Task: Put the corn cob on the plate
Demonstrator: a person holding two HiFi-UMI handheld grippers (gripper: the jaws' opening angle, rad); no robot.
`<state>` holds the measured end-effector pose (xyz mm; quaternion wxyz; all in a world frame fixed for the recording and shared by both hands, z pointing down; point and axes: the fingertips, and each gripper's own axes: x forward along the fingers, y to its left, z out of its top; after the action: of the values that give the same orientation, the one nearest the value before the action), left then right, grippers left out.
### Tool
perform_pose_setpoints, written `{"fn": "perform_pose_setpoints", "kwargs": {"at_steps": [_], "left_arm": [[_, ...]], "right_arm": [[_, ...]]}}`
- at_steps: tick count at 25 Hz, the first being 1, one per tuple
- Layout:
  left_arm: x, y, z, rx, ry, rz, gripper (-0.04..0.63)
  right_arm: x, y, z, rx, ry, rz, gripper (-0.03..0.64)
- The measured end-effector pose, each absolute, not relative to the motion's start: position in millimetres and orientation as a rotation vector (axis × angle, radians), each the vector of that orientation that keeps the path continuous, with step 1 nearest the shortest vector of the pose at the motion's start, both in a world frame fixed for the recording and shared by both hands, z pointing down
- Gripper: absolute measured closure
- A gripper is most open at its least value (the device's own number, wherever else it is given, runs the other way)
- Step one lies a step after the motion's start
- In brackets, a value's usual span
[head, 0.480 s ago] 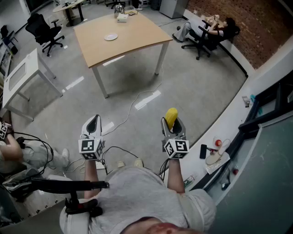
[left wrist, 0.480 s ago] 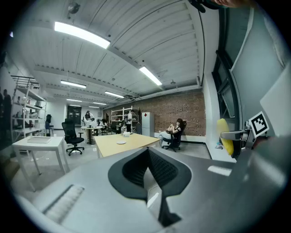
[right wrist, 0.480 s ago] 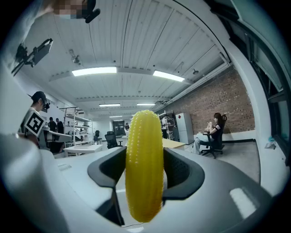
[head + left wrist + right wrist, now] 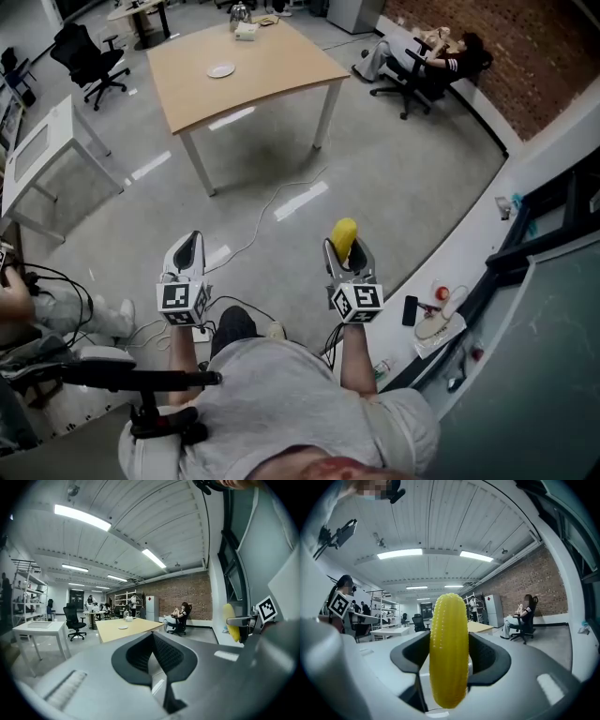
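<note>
My right gripper (image 4: 345,246) is shut on a yellow corn cob (image 4: 344,235), which stands upright between its dark pads (image 4: 490,658) and fills the middle of the right gripper view as the corn cob (image 4: 449,651). My left gripper (image 4: 187,251) is held level beside it with its jaws shut and nothing in them; in the left gripper view the pads (image 4: 154,656) meet. A small white plate (image 4: 221,70) lies on the wooden table (image 4: 272,80) far ahead, and it shows as the plate (image 4: 123,627) in the left gripper view too. Both grippers hang over bare floor, well short of the table.
A white desk (image 4: 42,150) and a black office chair (image 4: 89,61) stand at the left. A person sits in a chair (image 4: 427,66) by the brick wall at the right. A cable (image 4: 272,211) trails across the grey floor. A counter with small items (image 4: 441,314) runs along the right.
The table and plate sit slightly higher and further left in the head view. Both grippers have shifted a little up in the picture; the corn cob stays gripped.
</note>
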<state>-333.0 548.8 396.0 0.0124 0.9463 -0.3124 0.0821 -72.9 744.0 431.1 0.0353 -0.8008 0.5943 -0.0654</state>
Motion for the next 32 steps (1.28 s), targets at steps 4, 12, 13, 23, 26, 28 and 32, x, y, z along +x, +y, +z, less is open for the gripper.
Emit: {"fn": "perform_pose_setpoints", "kwargs": {"at_steps": [4,12,13,23,26,28,32], "left_arm": [[-311.7,555.3,402.2,2.965,-0.955,0.286,0.575],[-276.8,510.5,406.2,2.969,-0.976,0.29,0.575],[-272.9,498.8,406.6,2.965,-0.982,0.286,0.575],[-219.8,389.0,406.2,2.938,-0.975,0.28,0.575],[-209.4,355.1,412.0,2.919,-0.984,0.301,0.575],[-201.1,324.2,419.2,2.901,-0.985,0.312,0.575],[-190.0,274.4,424.8,2.874,-1.006,0.318,0.575]], "right_arm": [[-64.8,739.9,437.5,-2.435,1.866,-0.205,0.357],[-37.4,697.0,447.2,-2.433,1.89,-0.199,0.357],[-32.5,687.4,446.2,-2.433,1.889,-0.198,0.357],[20.3,585.9,432.5,-2.46,1.899,-0.238,0.357],[33.4,551.2,434.1,-2.458,1.915,-0.268,0.357],[44.2,519.8,440.4,-2.464,1.921,-0.295,0.357],[60.4,466.0,445.4,-2.456,1.954,-0.33,0.357]]}}
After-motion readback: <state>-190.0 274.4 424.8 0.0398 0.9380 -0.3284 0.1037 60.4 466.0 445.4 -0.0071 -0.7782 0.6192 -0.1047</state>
